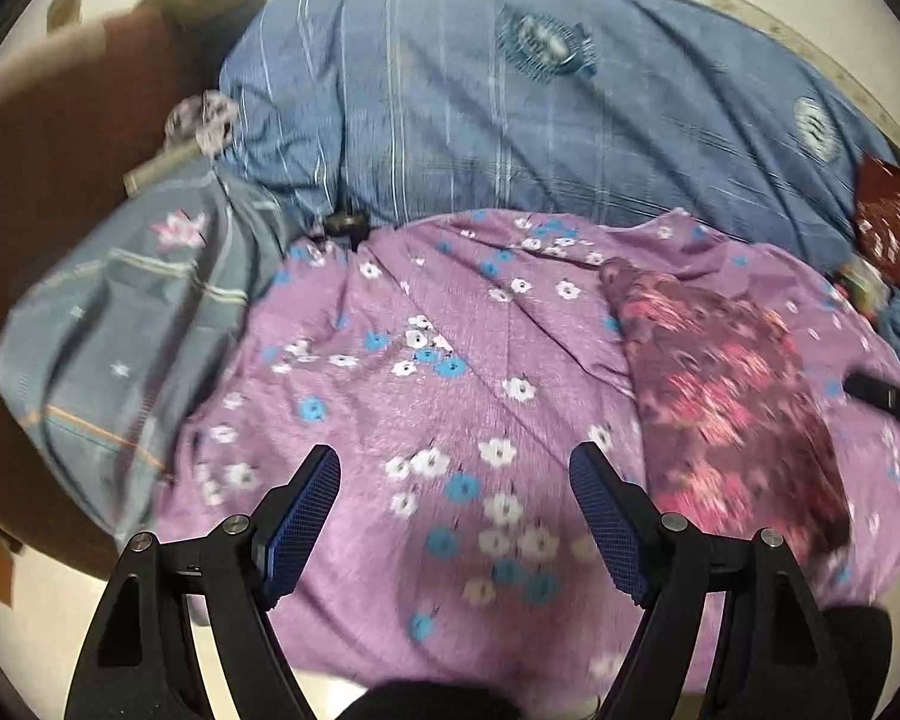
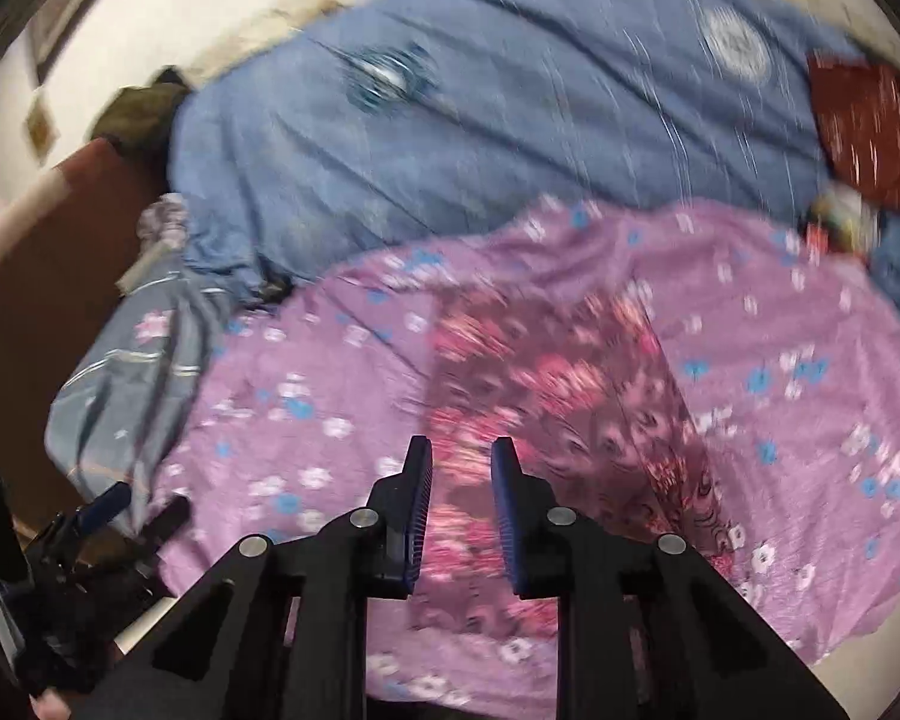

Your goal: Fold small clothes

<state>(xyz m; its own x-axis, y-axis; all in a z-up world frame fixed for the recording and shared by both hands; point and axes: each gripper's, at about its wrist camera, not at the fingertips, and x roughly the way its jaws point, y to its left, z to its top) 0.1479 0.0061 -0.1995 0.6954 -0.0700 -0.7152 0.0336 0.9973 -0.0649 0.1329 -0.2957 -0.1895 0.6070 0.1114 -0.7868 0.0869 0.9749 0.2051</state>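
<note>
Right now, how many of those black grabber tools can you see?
2. The left gripper hangs open over the lilac flowered sheet. The right gripper is open above the dark pink-patterned garment. The left one also shows at the right view's lower-left edge.

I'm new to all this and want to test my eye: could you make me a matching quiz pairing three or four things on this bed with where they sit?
Things:
1. dark maroon garment with pink floral print
2. lilac sheet with white and blue flowers
3. blue striped quilt
4. dark red patterned cloth

Places:
A. far right edge
B. heaped at the back
C. spread under the garment
D. ahead of the right gripper

Pairs: 1-D, 2-C, 3-B, 4-A
</note>
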